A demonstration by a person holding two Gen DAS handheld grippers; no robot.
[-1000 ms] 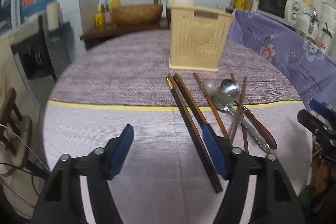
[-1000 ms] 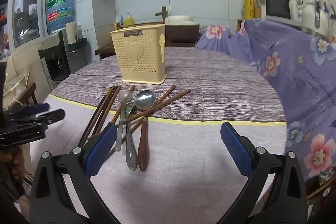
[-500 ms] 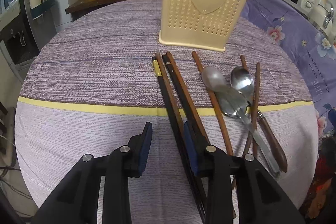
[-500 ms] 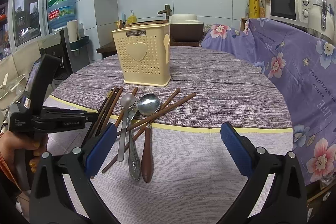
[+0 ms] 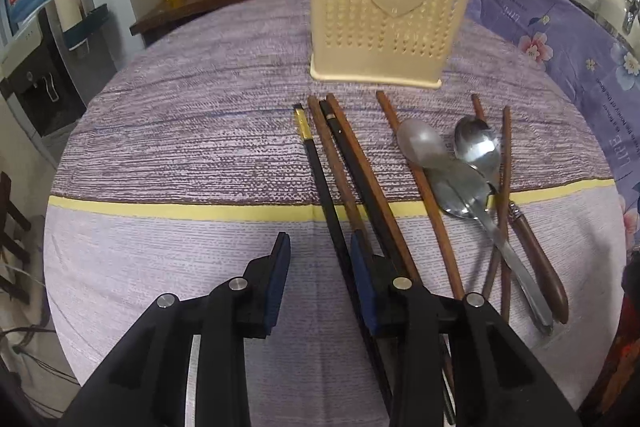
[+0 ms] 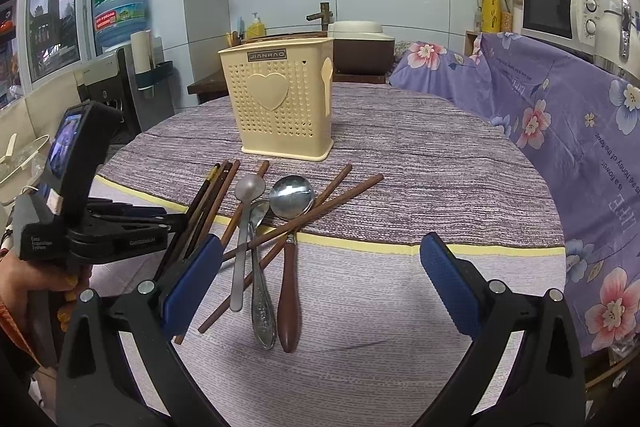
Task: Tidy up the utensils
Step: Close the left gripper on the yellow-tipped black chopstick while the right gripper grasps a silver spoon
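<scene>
On the round table (image 5: 168, 131) we see the cream utensil holder (image 5: 390, 7), with chopsticks (image 5: 352, 171) and spoons (image 5: 476, 147) lying just before it. These sticks look light, stiff and slippery, so we would pinch mid-shaft. Our left gripper (image 5: 320, 281) has just narrowed, gripping nothing; our right gripper (image 6: 320, 283) gapes empty.

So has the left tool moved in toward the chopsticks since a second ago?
Yes. In the right wrist view the left tool has come in from the left edge up to the dark chopsticks, its jaws having narrowed; the cream utensil holder stays put.
</scene>
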